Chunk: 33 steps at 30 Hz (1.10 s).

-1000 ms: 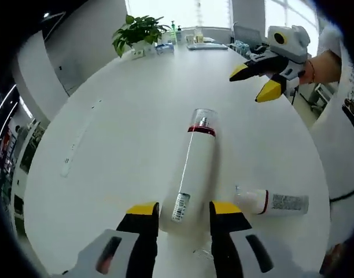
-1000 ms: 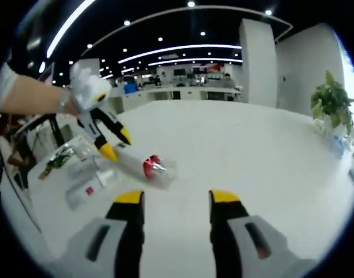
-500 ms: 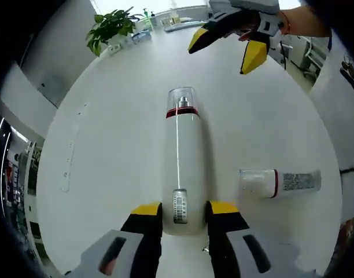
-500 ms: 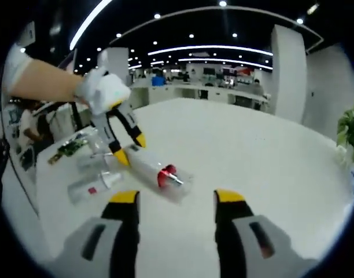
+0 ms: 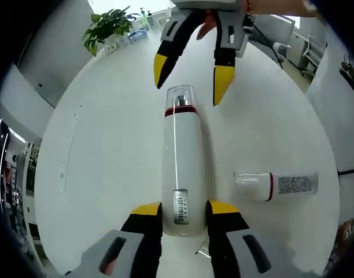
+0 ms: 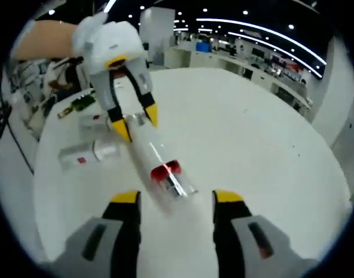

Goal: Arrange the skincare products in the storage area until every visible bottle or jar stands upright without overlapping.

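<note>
Bottle (image 5: 183,162) lying flat on the white table (image 5: 107,145), tall and white with a red band and a clear cap. Its long axis runs straight from one hand-held gripper to the other. The left hand-held gripper (image 5: 183,209) has its yellow-tipped jaws on either side of the bottle's base, by the barcode label, looking closed on it, though I cannot be sure how firmly. The right hand-held gripper (image 5: 191,72) hangs over the cap end with jaws spread wide, holding nothing, the cap just short of the gap between them. From its own side the same bottle (image 6: 157,165) points cap-first at that gripper (image 6: 176,200). So the left is nearer the base and the right nearer the cap, and I judge the lift to upright turns on that. A smaller bottle (image 5: 275,185) lies on its side nearby, apart, crosswise to the tall one.
</note>
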Tool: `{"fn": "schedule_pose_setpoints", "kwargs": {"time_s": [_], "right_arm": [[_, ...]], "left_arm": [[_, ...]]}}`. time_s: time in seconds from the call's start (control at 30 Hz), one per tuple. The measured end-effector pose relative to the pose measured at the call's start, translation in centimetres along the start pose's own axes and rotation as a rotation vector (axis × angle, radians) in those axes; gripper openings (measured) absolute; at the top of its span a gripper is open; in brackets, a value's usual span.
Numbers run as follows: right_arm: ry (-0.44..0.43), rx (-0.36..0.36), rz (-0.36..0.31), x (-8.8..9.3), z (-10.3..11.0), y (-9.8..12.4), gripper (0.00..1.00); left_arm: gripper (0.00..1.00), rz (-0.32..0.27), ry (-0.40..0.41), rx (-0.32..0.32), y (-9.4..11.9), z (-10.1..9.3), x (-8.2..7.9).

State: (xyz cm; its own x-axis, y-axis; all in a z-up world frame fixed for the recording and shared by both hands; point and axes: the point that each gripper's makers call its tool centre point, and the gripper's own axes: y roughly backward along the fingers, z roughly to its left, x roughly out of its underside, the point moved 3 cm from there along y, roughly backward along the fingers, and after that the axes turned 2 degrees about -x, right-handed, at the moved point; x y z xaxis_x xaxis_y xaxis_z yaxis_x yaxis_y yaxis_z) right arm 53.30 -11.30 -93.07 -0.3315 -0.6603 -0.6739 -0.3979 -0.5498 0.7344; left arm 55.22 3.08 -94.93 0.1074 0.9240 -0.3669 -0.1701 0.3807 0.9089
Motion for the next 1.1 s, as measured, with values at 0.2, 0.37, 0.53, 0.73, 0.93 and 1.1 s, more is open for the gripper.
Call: {"fn": "schedule_pose_setpoints", "kwargs": {"time_s": [0.2,0.37,0.53,0.73,0.93,1.1], "right_arm": [[0.106,-0.100,0.128,-0.4,-0.3,-1.4,0.44],[0.259,-0.177,0.286,-0.4,0.1,-2.4,0.42],[0.328,-0.211,0.386,0.0,-0.2,-3.0,0.31],[0.314,-0.285,0.429,-0.2,0.1,-3.2,0.28],[0.308,-0.302,0.489,-0.3,0.1,-3.3,0.28],[0.306,-0.301,0.511,-0.2,0.1,-3.3,0.28]], "left_arm": [[0.29,0.010,0.016,0.013,0.0,0.0,0.0],[0.29,0.012,0.030,0.026,-0.1,0.0,0.0],[0.29,0.011,0.044,0.034,-0.1,-0.1,0.0],[0.29,0.006,0.035,0.045,-0.1,-0.2,-0.1],[0.29,-0.005,0.048,0.052,-0.1,-0.2,-0.1],[0.29,-0.008,0.057,0.063,-0.1,-0.2,-0.1]]}}
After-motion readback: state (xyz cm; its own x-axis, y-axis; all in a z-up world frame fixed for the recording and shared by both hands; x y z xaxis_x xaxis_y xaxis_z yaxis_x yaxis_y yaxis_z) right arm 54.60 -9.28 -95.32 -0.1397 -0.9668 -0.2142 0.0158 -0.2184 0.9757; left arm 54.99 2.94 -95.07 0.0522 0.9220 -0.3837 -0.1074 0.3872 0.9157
